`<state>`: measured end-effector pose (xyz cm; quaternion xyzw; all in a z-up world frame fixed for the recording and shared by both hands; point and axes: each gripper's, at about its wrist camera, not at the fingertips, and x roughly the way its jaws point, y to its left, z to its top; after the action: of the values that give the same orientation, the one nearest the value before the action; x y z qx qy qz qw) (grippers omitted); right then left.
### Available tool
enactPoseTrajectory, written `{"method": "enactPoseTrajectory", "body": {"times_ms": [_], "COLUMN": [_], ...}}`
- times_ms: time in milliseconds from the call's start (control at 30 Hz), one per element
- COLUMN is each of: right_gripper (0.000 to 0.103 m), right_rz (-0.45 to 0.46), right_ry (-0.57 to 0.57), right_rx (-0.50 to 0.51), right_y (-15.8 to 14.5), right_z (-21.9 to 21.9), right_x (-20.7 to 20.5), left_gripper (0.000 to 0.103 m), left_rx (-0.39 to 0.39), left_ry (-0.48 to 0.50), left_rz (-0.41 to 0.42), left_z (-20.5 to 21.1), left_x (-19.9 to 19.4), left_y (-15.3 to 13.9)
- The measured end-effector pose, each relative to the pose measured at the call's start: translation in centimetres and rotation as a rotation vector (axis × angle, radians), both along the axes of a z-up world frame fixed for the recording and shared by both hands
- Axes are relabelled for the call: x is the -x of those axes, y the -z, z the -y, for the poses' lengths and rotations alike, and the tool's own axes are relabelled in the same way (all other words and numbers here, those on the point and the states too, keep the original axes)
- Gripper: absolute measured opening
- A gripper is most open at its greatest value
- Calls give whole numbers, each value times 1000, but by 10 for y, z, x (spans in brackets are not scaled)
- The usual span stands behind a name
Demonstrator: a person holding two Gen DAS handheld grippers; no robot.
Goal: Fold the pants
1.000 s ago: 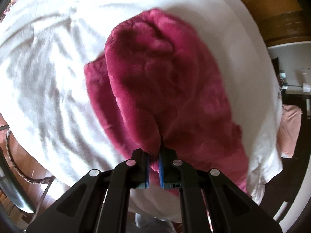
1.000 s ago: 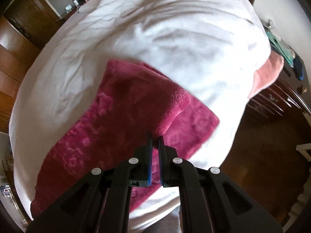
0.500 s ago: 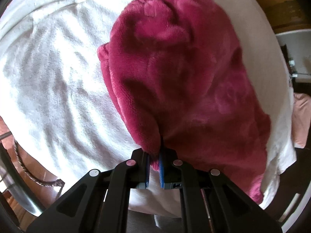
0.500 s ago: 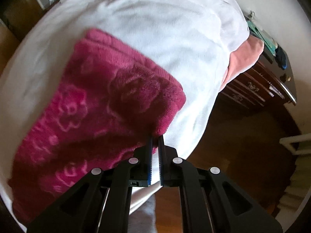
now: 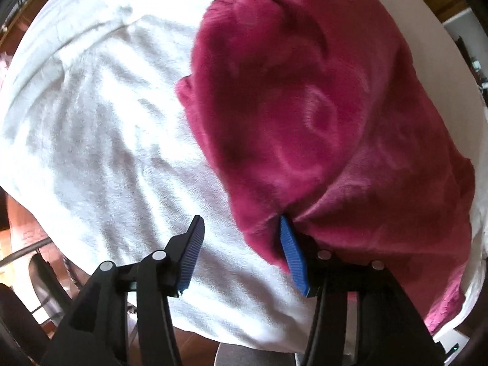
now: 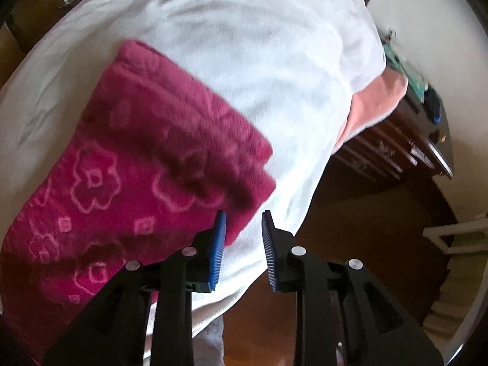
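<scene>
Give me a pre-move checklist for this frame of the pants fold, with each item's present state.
1. Left gripper open: ok, jaws stand wide apart.
2. Right gripper open: ok, a gap shows between the pads.
3. Magenta fleece pants resting on the white blanket: ok.
4. Fabric free of the left fingers: cannot tell, a fold lies against the right-hand blue pad.
5. Fabric free of the right fingers: cannot tell, the pants corner sits beside the left-hand pad.
6. Folded edges aligned: cannot tell, both views are blurred and partial.
</scene>
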<state>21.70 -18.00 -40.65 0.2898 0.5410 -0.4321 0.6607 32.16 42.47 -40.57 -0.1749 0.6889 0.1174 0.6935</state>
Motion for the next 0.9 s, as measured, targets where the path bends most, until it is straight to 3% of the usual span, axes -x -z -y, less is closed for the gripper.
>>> {"method": "enactPoseTrajectory", "body": {"times_ms": [100,167,333,500,533,567,667,900], "right_gripper": [32,43,44,44,40,29,13,12], "right_rz": [12,26,59,19,10,5,-11,-89], "right_ry": [-27,-47,-184,-277,-284,-294,-308,-315], "right_rx": [42,65,108,87,76,75,117,157], "right_y": [-12,-18,-26,-3,2,5,6,14], "right_z": [4,7,15,33,37,42,39,46], "right_x": [-11,-19,-60,-99,-102,-107,-114,-128], "left_gripper": [52,53,57,62,62,62,63,65], "left_rx": [-9,-13,-41,-89,-95,-105,-126,-158], "left_ry": [3,-2,-2,2,2,1,3,40], "left_rz": [4,2,-10,-24,-26,-28,-35,-127], "left_z": [-6,-8,-10,7,8,9,17,48], "left_x": [8,12,1,-11,-12,-15,-21,-24], "left_y": [-3,-4,-18,-30,-30,-31,-30,7]}}
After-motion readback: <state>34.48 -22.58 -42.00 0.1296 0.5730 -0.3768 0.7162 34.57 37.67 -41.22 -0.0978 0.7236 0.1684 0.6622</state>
